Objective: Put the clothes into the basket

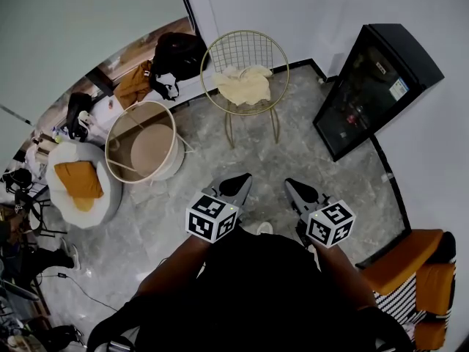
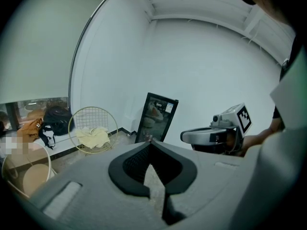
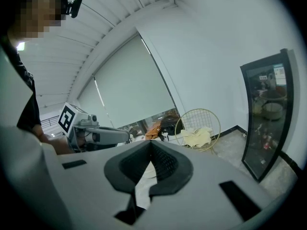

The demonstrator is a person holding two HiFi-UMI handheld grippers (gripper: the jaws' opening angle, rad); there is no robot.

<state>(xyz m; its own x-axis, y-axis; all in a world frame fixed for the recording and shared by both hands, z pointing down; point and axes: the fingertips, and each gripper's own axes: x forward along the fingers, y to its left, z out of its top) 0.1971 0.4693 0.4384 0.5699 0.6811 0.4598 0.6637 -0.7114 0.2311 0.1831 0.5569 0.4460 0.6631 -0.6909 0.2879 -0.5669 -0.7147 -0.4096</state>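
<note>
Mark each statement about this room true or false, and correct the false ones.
1. A pale yellow garment lies on the gold wire chair. True.
2. The basket holds the yellow garment. False: no garment is in it; the garment is on the chair.
3. The left tool grips a piece of cloth. False: its jaws are together with nothing between them.
4. In the head view, the black glass-door cabinet stands right of the chair. True.
5. The right tool touches the chair. False: it is held close to the person, well apart from the chair.
</note>
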